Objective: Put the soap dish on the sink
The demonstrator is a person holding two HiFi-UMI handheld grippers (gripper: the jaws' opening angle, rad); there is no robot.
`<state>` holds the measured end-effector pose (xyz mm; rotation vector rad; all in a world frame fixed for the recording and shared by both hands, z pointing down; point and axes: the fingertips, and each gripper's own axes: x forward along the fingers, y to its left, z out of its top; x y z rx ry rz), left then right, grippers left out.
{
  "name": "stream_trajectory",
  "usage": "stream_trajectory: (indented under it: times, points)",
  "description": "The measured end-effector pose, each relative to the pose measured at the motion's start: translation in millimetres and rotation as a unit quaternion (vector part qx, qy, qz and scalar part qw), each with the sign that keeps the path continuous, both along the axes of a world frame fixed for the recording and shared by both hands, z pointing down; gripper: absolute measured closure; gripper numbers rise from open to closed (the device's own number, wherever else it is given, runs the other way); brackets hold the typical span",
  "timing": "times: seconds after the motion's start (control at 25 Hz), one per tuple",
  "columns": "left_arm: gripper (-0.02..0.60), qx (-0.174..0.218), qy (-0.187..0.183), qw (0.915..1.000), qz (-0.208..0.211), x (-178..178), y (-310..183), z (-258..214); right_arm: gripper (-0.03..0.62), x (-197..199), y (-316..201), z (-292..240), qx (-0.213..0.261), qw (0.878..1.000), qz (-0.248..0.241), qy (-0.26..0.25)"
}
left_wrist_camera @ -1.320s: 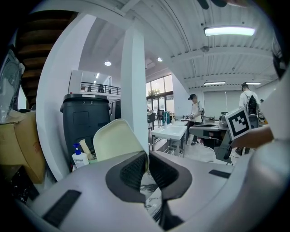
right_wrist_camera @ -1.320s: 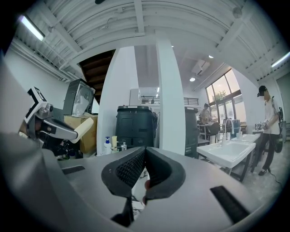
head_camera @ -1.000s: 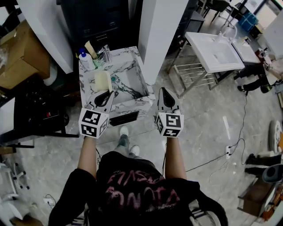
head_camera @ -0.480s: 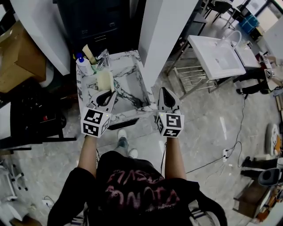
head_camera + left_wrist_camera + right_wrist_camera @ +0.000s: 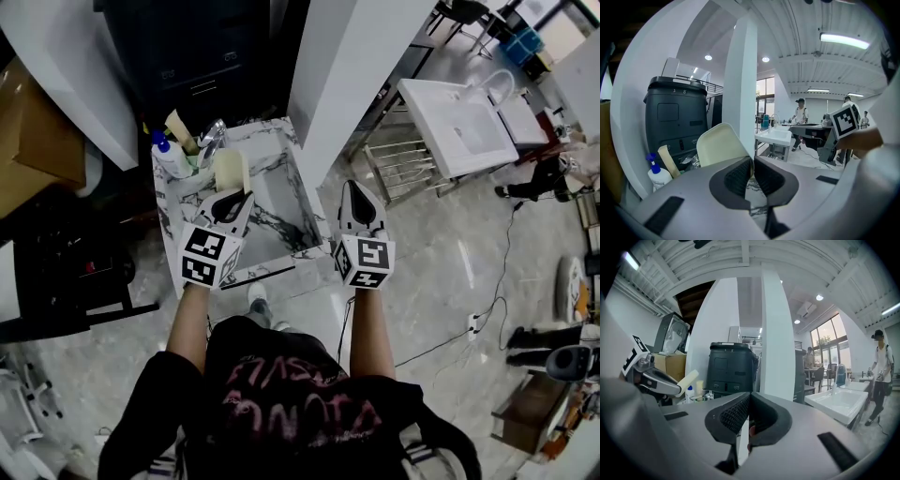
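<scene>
Cream plastic, the soap dish (image 5: 721, 143) stands nearly on edge in the left gripper (image 5: 752, 164), whose dark ribbed jaws are clamped on its lower rim. In the head view the left gripper (image 5: 232, 200) holds the soap dish (image 5: 230, 172) over the left side of the marble-patterned sink (image 5: 281, 265), tilted up, with its far end towards the faucet (image 5: 210, 141). Whether the dish touches the sink cannot be made out.

The right gripper (image 5: 748, 401) has its jaws pressed together with nothing between them. From above, the right gripper (image 5: 357, 190) hangs just beside the sink's right front corner, over the grey floor and level with the left one. Its own view catches the left gripper and the dish at the left edge.

On the sink's back left corner stand a white bottle (image 5: 167, 155) with a blue pump and a cream tube (image 5: 178, 127) that leans beside it; both also show low at the left of the left gripper view. A white pillar (image 5: 361, 66) rises just right of the sink, and a dark cabinet (image 5: 206, 56) stands behind it. Well apart to the right, a plain white basin (image 5: 455, 122) rests on a metal frame.
</scene>
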<state>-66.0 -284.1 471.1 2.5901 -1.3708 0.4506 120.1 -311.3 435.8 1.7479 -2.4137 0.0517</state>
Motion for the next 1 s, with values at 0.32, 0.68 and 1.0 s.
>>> stream_trajectory:
  times: [0.32, 0.68, 1.0]
  points:
    - [0.546, 0.005, 0.005, 0.9996, 0.027, 0.3, -25.1, -4.7, 0.582, -5.2, -19.2, -12.3, 0.014, 1.000, 0.018, -0.006]
    - [0.546, 0.001, -0.002, 0.9996, 0.030, 0.6, -42.4, -4.5, 0.581, -1.2, -28.4, -20.8, 0.024, 0.999, 0.025, -0.014]
    - [0.546, -0.010, -0.009, 0.9996, 0.026, 6.9, -62.7, 6.8, 0.580, 2.6, -51.4, -19.4, 0.028, 0.999, 0.017, -0.012]
